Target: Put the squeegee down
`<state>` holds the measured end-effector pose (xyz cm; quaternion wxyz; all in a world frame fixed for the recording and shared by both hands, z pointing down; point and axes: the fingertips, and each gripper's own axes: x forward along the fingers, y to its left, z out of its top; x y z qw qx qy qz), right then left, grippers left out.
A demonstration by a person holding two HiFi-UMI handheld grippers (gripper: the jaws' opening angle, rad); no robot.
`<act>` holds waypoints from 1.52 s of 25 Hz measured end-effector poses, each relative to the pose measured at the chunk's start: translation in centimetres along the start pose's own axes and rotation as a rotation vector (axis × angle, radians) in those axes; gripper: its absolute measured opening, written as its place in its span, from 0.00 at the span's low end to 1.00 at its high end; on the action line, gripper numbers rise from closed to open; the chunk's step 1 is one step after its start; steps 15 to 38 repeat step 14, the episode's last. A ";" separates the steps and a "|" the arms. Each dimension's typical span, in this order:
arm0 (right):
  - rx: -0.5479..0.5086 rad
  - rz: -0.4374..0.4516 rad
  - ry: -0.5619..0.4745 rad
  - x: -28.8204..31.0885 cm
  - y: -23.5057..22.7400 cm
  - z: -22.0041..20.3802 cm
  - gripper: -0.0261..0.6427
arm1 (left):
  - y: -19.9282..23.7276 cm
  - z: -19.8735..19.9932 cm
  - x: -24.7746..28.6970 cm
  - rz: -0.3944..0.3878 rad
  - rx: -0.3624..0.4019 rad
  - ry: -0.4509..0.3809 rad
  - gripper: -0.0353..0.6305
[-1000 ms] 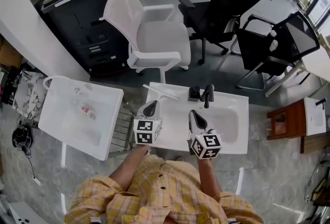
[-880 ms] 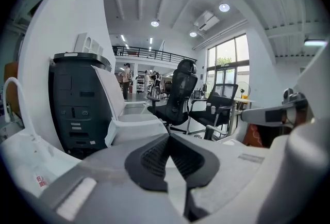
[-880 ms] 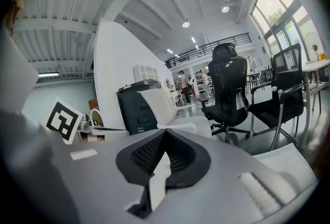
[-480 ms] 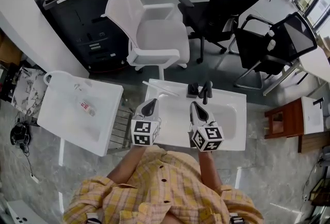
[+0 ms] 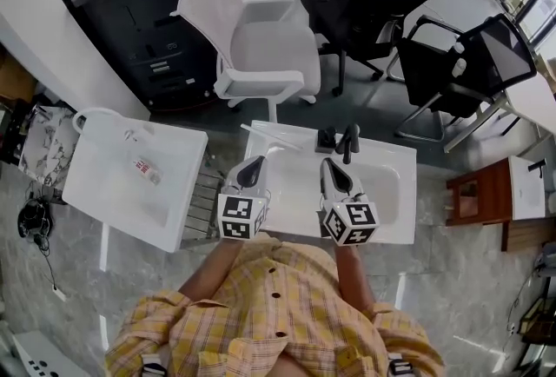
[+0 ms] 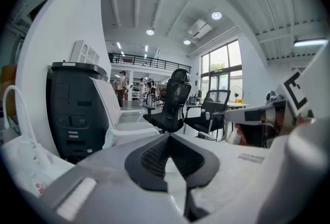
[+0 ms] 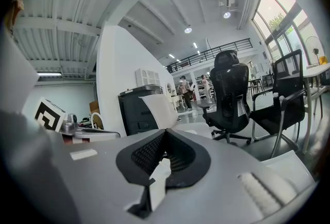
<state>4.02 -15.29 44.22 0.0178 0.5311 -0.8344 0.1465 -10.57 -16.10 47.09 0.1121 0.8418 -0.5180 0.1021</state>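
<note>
A pale, thin squeegee (image 5: 268,138) lies on the back left rim of the white sink (image 5: 382,219), apart from both grippers. My left gripper (image 5: 257,163) hovers over the sink's left part, just in front of the squeegee, and its jaws are shut with nothing in them. Beside it, my right gripper (image 5: 328,165) hangs over the basin, shut and empty too. In the left gripper view the left gripper (image 6: 168,138) has its black pads meeting, pointing out across the room. The right gripper (image 7: 165,135) looks the same in the right gripper view.
A black faucet (image 5: 349,142) and a small black fitting (image 5: 326,139) stand on the sink's back rim. A second white sink (image 5: 122,184) lies to the left. A white chair (image 5: 252,45), black office chairs (image 5: 382,2), a dark printer (image 5: 139,10) and a wooden stool (image 5: 476,200) surround them.
Both grippers have risen a little over the sink, still shut. The squeegee stays lying on the back rim.
</note>
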 end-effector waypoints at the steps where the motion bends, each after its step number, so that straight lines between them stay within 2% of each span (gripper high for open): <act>1: 0.001 0.001 0.000 0.0 0.0 -0.1 0.04 | 0.0 0.0 0.0 0.000 0.002 -0.001 0.05; 14: -0.003 0.009 0.004 0.6 0.3 -0.4 0.04 | -0.1 -0.5 0.3 -0.018 0.044 0.002 0.05; 38: -0.003 0.009 0.004 0.6 0.3 -0.4 0.04 | -0.1 -0.5 0.3 -0.018 0.044 0.002 0.05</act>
